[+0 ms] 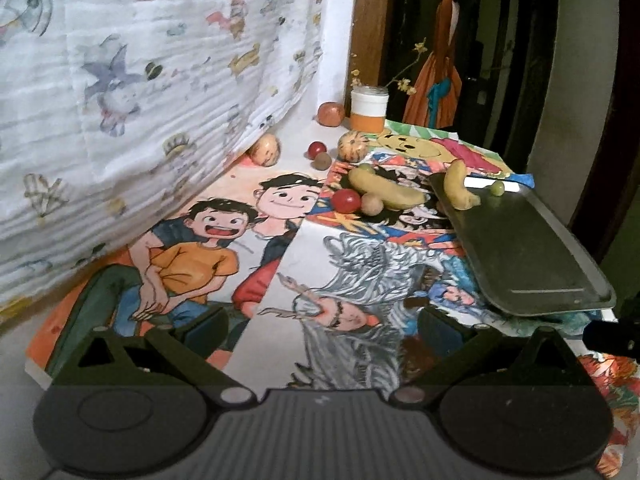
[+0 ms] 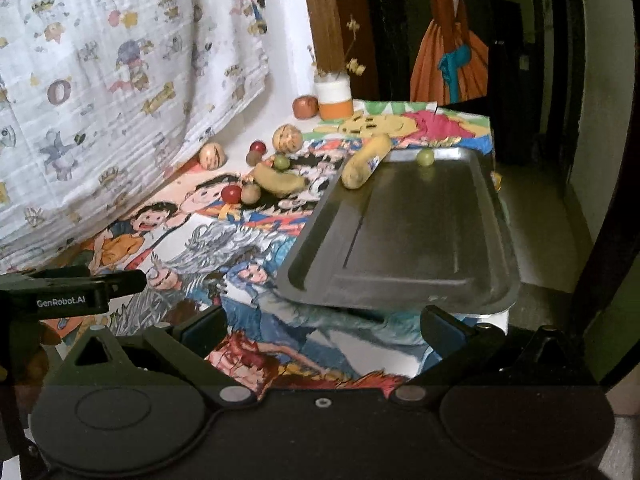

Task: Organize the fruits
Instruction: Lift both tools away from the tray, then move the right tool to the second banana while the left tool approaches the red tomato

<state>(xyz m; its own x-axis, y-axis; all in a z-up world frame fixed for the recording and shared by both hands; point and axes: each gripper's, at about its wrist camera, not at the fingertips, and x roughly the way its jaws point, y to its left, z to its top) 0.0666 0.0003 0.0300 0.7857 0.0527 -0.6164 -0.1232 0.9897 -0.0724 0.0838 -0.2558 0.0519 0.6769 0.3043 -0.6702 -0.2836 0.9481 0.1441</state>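
While both grippers hang back with fingers spread and empty, the left gripper (image 1: pixel 320 320) faces loose fruit far ahead: a banana (image 1: pixel 384 190) and tomato (image 1: pixel 346 201). Ahead of the right gripper (image 2: pixel 324 320) lies the tray (image 2: pixel 400 248), holding one banana (image 2: pixel 366 160) and a grape (image 2: pixel 425 157). Judged mid-sorting; next, reach forward to another fruit.

fruit (image 1: pixel 265 149) half hidden — under cloth (image 1: pixel 140 80).
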